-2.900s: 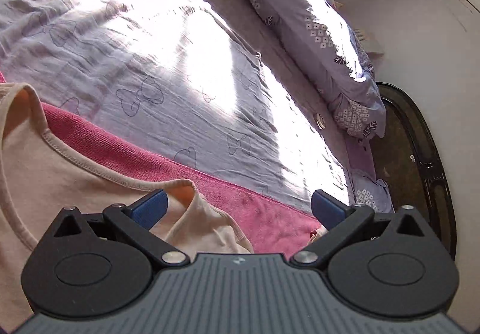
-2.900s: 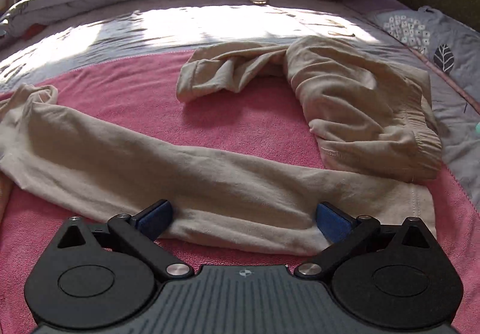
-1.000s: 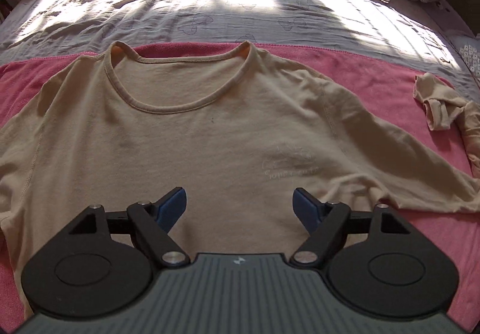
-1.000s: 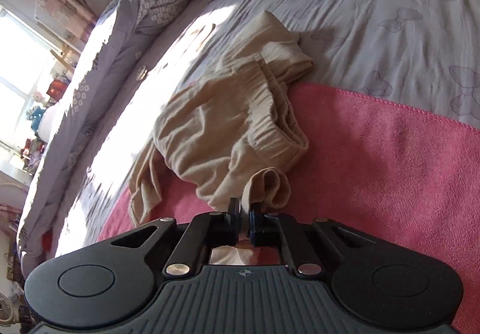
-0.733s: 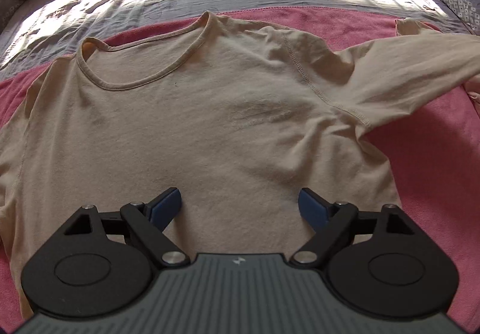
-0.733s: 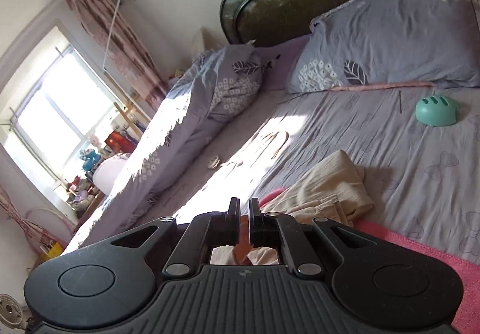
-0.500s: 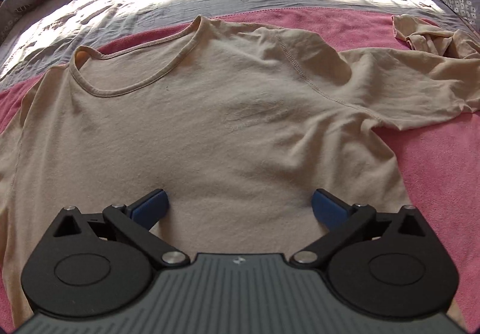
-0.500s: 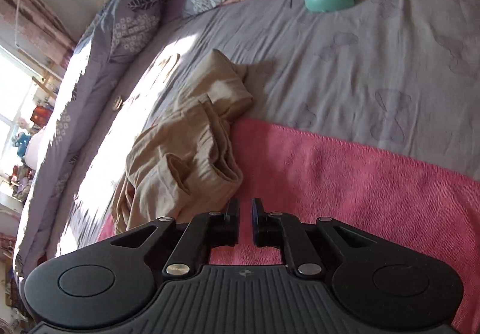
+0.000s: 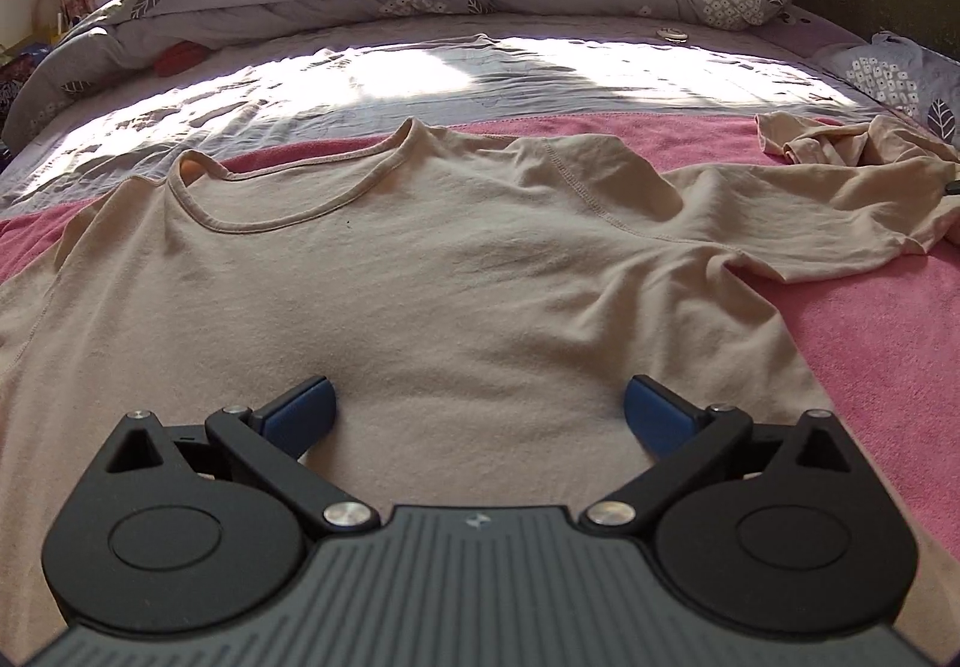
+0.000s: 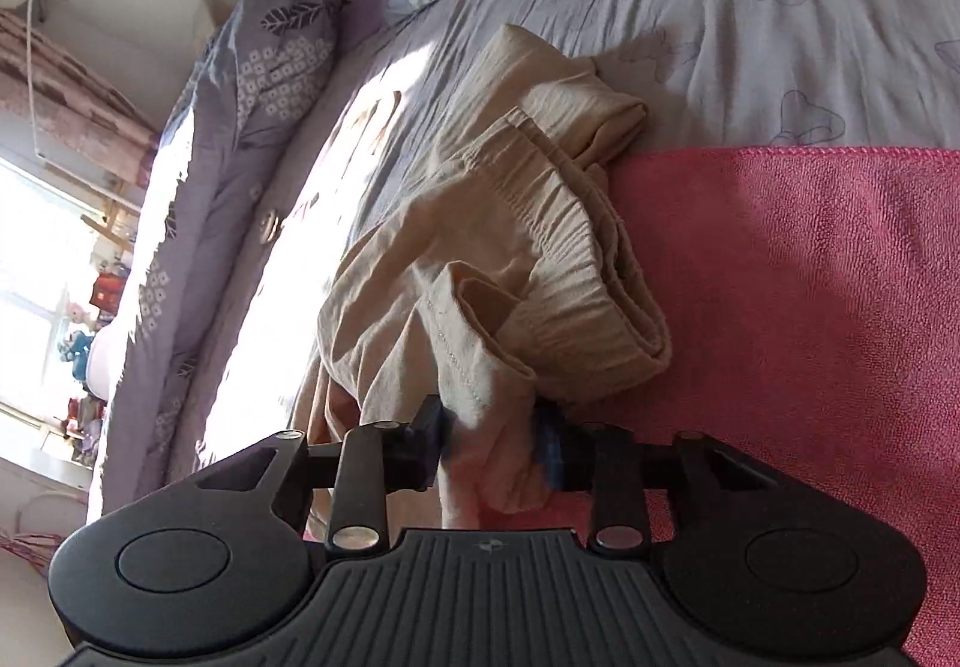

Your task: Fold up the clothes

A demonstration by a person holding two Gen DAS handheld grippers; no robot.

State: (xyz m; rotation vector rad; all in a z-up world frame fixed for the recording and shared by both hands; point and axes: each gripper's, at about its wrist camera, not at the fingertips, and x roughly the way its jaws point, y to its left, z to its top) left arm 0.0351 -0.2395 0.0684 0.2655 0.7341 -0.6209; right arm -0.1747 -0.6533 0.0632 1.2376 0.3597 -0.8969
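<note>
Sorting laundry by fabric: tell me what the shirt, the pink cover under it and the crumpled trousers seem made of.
Shirt: looks like thin cotton-type jersey, matte beige; it drapes in soft creases and has stitched seams.
Pink cover: seems to be terry or microfibre towelling; it has a nubby matte pile and an overlocked edge.
Trousers: apparently a crinkled woven cotton-like cloth, matte beige, with a gathered elastic waistband. Exact fibres cannot be told.

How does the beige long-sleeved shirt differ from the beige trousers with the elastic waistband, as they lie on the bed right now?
The beige long-sleeved shirt lies spread flat, front up; the beige trousers with the elastic waistband sit bunched in a heap. The shirt lies on the pink towel; the trousers straddle its edge onto the lilac sheet. Both are the same beige fabric, neither folded yet.
</note>
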